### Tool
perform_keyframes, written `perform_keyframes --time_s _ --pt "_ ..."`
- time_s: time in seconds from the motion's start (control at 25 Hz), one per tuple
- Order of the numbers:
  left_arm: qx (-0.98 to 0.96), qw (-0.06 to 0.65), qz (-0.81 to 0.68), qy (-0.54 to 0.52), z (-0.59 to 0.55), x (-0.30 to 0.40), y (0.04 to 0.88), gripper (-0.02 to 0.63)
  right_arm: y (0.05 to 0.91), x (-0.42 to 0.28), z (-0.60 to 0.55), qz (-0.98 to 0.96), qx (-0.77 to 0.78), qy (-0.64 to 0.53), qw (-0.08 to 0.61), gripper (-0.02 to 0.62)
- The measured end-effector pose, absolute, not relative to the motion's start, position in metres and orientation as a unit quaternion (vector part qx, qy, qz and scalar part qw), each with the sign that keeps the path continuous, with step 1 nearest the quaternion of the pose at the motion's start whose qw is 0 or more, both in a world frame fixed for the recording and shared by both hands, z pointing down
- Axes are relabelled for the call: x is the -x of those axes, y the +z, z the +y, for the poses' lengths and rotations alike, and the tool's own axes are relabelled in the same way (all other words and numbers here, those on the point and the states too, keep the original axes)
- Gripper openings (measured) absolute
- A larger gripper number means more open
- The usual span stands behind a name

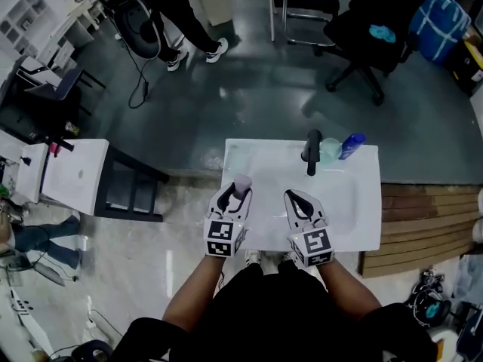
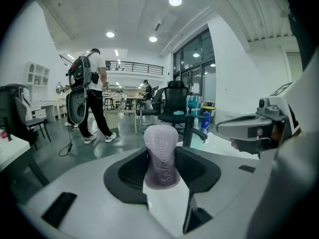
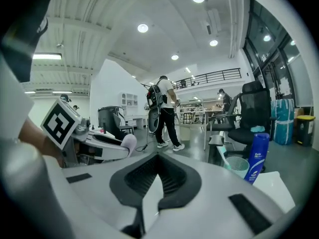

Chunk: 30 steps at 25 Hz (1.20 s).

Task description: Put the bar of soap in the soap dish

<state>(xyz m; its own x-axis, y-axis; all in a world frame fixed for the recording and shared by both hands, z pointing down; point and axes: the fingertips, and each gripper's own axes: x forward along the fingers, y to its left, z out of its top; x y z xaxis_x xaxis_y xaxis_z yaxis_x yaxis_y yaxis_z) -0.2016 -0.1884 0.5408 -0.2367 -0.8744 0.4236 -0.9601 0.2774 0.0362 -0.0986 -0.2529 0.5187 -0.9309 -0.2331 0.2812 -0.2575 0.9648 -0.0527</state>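
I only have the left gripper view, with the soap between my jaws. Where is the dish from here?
Observer: In the head view, what looks like the dish, pale green, sits at the back edge of the sink, between the tap and a blue bottle. Your left gripper holds the soap near the sink's left edge.
Operator: Is my right gripper free to help?
Observer: Yes. In the right gripper view, the right gripper has its jaws together with nothing between them.
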Motion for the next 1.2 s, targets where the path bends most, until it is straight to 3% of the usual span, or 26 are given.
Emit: perform_keyframes --time_s 0.64,1.2 --pt "-0.502 0.247 -0.805 0.198 -0.224 0.28 0.601 0.193 0.555 0.126 -0.268 -0.981 -0.063 0.073 0.17 0.006" --pt "-0.467 0.327 -0.781 0.255 -0.245 0.306 0.659 0.192 0.573 0.128 -0.267 -0.979 -0.045 0.085 0.179 0.006"
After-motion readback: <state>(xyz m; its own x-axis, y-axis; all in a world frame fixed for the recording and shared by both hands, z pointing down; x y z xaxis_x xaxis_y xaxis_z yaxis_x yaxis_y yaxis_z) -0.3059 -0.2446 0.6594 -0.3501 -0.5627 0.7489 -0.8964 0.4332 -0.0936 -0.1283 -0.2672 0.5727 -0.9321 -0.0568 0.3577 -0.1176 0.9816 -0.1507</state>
